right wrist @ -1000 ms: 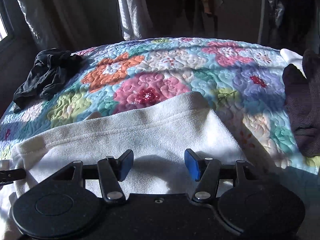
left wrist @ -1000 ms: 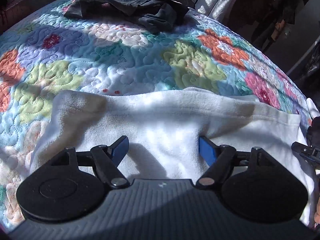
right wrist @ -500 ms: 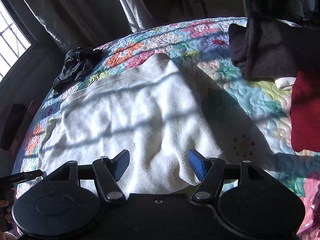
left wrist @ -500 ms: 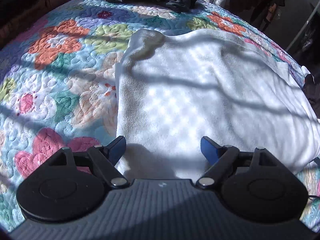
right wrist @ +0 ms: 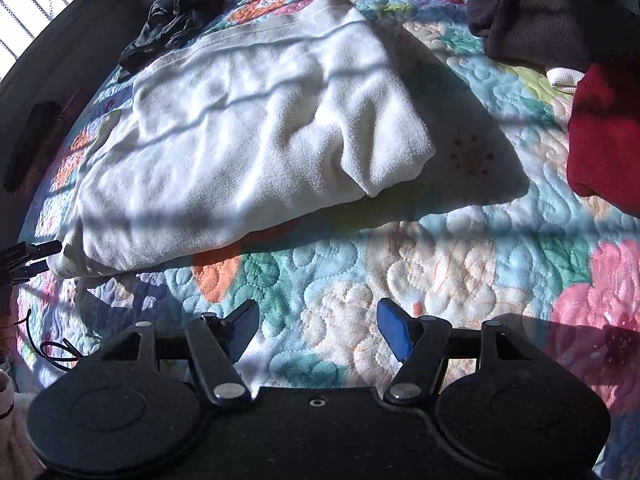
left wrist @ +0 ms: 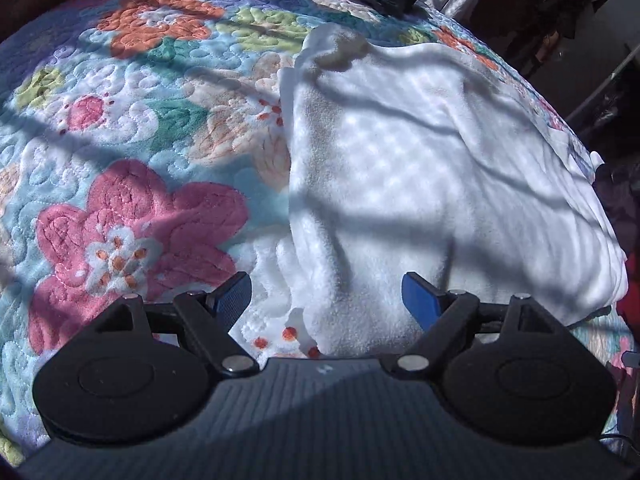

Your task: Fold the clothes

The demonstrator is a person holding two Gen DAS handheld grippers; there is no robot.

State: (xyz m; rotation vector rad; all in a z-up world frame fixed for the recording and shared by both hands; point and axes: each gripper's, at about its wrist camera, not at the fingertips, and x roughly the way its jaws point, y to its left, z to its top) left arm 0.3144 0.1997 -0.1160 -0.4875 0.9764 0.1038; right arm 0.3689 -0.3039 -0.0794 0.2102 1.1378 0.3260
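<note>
A white fleece garment [left wrist: 400, 160] lies folded flat on the flowered quilt [left wrist: 120, 120]. My left gripper [left wrist: 324, 288] hovers open over its near left corner, and the cloth's edge lies under the gap without touching the blue pads. In the right wrist view the same white garment [right wrist: 248, 128] stretches away ahead. My right gripper [right wrist: 317, 312] is open over bare quilt [right wrist: 400, 272], short of the garment's near edge, with nothing between its fingers. The left gripper's fingertips [right wrist: 36, 250] show at the garment's left corner.
A crumpled black garment [right wrist: 172, 20] lies at the far side of the bed. A dark brown garment [right wrist: 540, 12] and a red one [right wrist: 604, 132] lie to the right. A window [right wrist: 32, 4] is at the far left. Hanging clothes stand in shadow behind the bed.
Both grippers have drawn back toward the near edge of the bed. The left has come to the garment's near left corner and the right has come off the cloth onto bare quilt. Both jaws stand slightly wider.
</note>
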